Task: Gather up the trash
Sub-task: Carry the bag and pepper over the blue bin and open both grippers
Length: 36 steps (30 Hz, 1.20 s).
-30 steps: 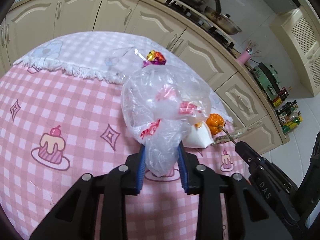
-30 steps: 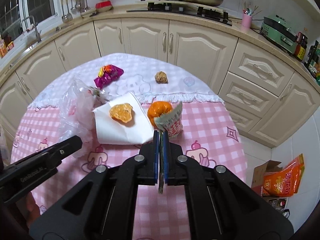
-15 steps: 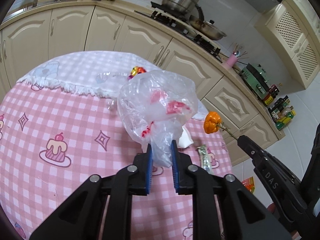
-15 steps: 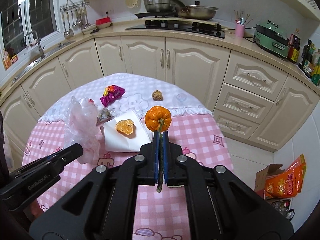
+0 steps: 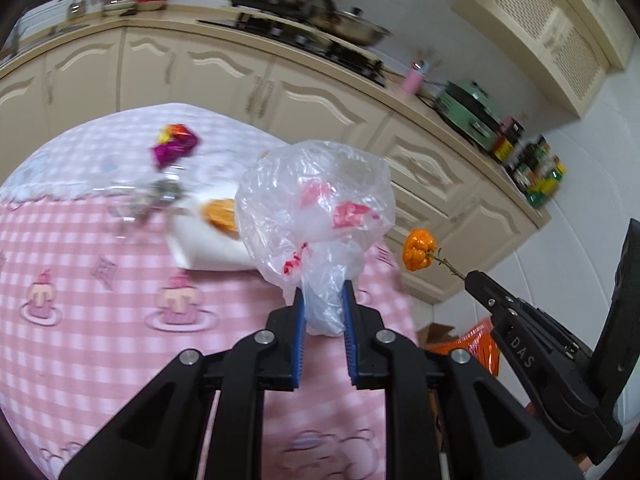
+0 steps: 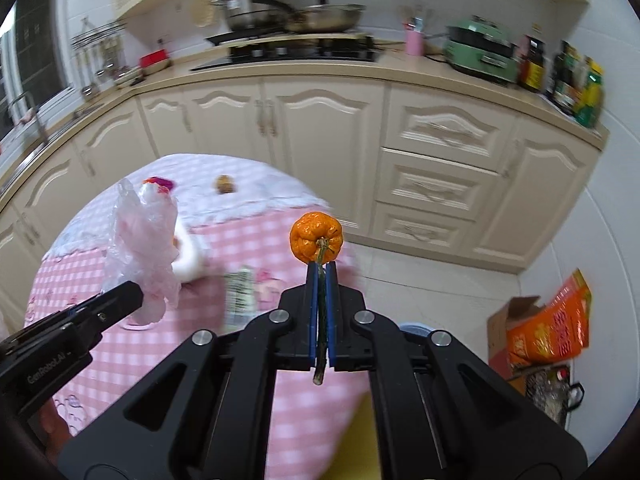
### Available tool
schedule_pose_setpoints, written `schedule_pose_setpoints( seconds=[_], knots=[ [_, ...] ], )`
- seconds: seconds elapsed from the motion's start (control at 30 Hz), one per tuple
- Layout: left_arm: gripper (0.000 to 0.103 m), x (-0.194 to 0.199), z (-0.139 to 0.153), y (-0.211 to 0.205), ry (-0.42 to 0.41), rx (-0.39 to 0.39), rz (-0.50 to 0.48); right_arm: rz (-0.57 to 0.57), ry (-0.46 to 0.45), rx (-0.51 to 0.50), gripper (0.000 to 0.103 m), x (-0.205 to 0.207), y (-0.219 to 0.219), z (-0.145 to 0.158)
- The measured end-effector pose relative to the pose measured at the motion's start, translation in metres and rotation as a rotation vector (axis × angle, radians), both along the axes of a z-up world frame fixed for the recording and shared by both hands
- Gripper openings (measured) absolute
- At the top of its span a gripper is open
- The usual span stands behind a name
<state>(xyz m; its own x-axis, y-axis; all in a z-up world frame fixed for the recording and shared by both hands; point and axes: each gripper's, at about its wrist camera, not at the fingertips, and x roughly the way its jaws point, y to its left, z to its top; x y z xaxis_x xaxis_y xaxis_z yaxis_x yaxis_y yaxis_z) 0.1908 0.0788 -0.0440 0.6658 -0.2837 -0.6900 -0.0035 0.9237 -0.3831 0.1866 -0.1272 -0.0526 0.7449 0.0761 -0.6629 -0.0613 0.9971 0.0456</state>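
Above the pink checked table (image 5: 80,360) we hold both tools aloft: our left gripper (image 5: 323,304) clamps the neck of a clear plastic bag (image 5: 316,208) already carrying some scraps, our right gripper (image 6: 322,276) is closed on the stem of a small orange fruit (image 6: 316,242). By our judgement much remains: orange peel (image 5: 219,213) on white paper (image 5: 208,248), a purple wrapper (image 5: 174,146), a green packet (image 6: 240,292)
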Motion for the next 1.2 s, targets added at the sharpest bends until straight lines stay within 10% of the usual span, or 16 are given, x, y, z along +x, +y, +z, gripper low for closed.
schedule_pose_setpoints(
  seconds=[0.9, 1.07, 1.2],
  knots=[
    [0.017, 0.055, -0.095, -0.287, 0.233, 0.183, -0.443, -0.418, 0.282, 0.132, 0.004, 0.018, -0.253, -0.13],
    [0.051, 0.068, -0.114, -0.299, 0.241, 0.19, -0.444, -0.438, 0.324, 0.168, 0.004, 0.023, -0.27, -0.15],
    [0.055, 0.08, -0.125, -0.295, 0.279, 0.223, -0.399, -0.425, 0.34, 0.175, 0.004, 0.029, -0.27, -0.157]
  ],
)
